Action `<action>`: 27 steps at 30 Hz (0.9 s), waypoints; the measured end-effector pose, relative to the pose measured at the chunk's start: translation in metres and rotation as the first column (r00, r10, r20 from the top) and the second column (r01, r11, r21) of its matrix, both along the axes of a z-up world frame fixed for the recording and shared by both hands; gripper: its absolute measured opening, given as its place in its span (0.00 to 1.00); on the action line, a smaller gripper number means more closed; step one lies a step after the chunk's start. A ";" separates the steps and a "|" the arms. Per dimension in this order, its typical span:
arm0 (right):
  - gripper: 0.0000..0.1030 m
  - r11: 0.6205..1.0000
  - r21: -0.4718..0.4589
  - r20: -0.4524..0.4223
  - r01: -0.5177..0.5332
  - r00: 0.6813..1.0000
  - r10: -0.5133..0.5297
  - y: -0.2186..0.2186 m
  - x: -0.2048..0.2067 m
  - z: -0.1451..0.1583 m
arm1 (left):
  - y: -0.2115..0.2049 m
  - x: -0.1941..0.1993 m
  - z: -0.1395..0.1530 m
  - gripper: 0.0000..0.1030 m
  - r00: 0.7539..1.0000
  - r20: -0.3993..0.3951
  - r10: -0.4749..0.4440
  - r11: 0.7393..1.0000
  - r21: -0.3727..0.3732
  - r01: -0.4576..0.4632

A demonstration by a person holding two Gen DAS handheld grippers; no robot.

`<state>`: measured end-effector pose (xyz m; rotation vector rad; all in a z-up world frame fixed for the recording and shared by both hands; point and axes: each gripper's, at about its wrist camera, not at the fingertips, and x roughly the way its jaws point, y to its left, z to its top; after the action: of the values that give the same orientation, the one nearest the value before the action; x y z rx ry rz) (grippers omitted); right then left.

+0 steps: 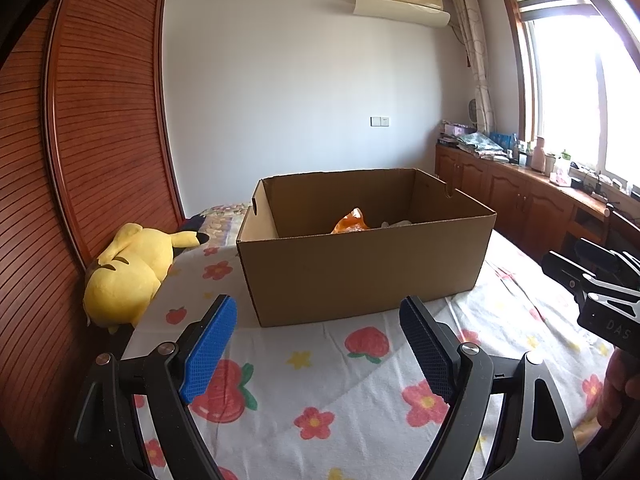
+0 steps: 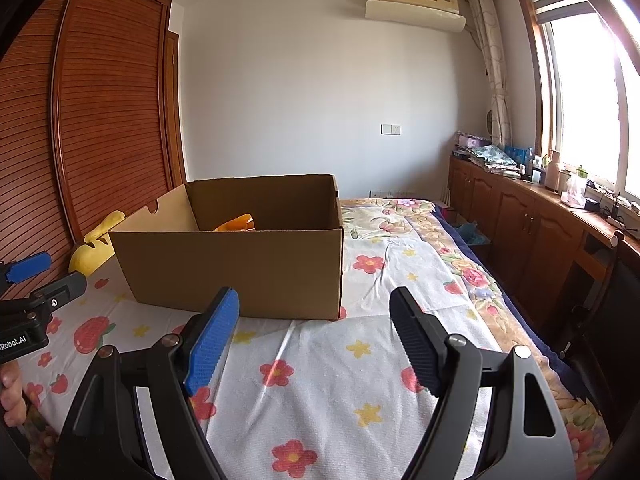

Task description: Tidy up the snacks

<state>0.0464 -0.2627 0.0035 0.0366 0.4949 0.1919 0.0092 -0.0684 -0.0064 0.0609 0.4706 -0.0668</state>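
Left wrist view is looking along the left gripper (image 1: 318, 312), whose two fingers are standing wide apart with nothing between them; the blue pad (image 1: 208, 350) of one finger is facing inward. The gripper is hovering over the sheet (image 1: 320, 380), a white cloth with red flowers and strawberries, just before the box (image 1: 360, 272). The box is sitting open on the bed, and inside it an orange snack bag (image 1: 352, 222) is lying near the far wall, with something pale beside it that I cannot identify. A yellow plush (image 1: 128, 272) is lying to the left of the box, against the brown wardrobe (image 1: 80, 140). At the right edge the right gripper (image 1: 600, 292) is showing only in part, so from here I cannot tell its opening.

In the right wrist view the right gripper (image 2: 314, 306) is also spreading its fingers wide, and it is holding nothing. It is pointing at the right front corner of the box (image 2: 240, 268), above the sheet (image 2: 320, 380). The orange bag (image 2: 238, 224) is peeking over the front wall of the box. The plush (image 2: 94, 248) is showing behind the left side of the box. The left gripper (image 2: 28, 292) is appearing at the left edge. Along the right wall a wooden cabinet (image 2: 520, 220) is carrying many small things under the window (image 2: 580, 80).
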 end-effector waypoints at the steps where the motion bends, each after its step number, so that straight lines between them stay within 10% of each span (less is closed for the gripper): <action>1: 0.76 1.000 -0.002 0.000 0.001 1.000 -0.001 0.000 0.000 0.000 | 0.000 0.000 -0.001 0.83 1.000 0.000 0.001 1.000 0.000 -0.001; 27: 0.76 1.000 0.001 0.004 -0.001 1.000 0.001 0.000 -0.003 0.000 | 0.000 -0.001 -0.001 0.83 1.000 0.003 -0.001 1.000 0.010 0.001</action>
<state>0.0436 -0.2631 0.0034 0.0367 0.4912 0.1926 0.0084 -0.0684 -0.0074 0.0709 0.4684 -0.0653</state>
